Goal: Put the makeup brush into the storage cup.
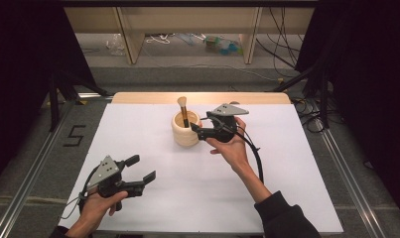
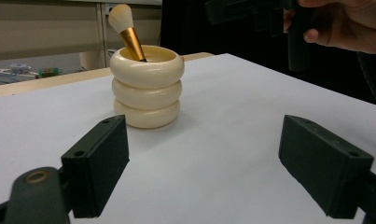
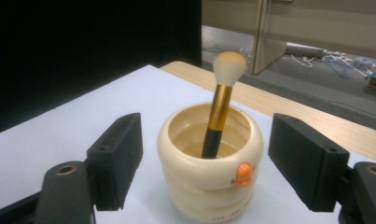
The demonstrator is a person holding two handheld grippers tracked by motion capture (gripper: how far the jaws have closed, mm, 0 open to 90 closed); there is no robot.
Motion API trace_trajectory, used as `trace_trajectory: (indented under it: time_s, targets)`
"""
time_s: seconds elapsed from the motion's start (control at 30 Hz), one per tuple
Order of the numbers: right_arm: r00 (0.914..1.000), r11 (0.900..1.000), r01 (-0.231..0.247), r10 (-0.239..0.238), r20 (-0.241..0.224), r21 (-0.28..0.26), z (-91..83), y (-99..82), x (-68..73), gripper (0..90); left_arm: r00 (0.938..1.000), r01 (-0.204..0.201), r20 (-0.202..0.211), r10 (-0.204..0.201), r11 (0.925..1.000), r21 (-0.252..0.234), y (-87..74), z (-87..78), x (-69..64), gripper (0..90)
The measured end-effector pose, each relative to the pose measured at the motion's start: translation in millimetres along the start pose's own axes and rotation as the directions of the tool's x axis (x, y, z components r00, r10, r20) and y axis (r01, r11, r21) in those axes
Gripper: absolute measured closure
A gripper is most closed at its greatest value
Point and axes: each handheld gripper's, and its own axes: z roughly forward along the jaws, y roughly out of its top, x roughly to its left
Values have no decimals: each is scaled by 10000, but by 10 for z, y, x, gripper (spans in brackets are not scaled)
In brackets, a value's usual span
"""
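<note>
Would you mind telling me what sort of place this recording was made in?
Probably a lab recording station: a white-topped table hemmed by black curtains, loose cables on the floor behind, and a floor marking beside the table that looks like a 5.

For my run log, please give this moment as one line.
brush: upright in cream holder | right claw: open beside holder | left claw: open, empty

cream holder with upright brush mid-table, bare white table all around
</note>
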Motion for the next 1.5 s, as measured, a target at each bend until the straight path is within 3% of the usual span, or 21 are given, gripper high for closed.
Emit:
trace_trajectory:
  time_s: [0.03,0.07,0.47,0.57,0.93,1.13,1.5]
  targets:
    - [9999,9999,130,-131,64,52,-29,-5,3,248,10000,-46,69,47,9999,-158,-4,13,7,160]
    - [9999,9999,140,-140,70,23,-48,-10,6,249,10000,-2,-6,2,10000,1,1,-1,1,160]
    - [9998,9997,154,-156,-76,-196,-270,-98,50,245,10000,0,-45,0,10000,-12,-1,-6,10,160]
    - [9997,9997,251,-251,73,6,-355,-158,35,237,10000,-2,-39,2,10000,-17,-2,-5,11,160]
    - [9997,9999,-93,95,213,-99,-663,-353,-70,234,10000,-11,-53,11,10000,20,0,1,5,161]
    - [9998,9992,-100,106,172,-388,-742,-394,-72,233,10000,-9,-58,9,10000,18,-2,3,8,160]
    - [9999,9992,30,-25,131,-403,-852,-449,-38,226,10000,-14,-56,14,10000,22,-1,1,6,160]
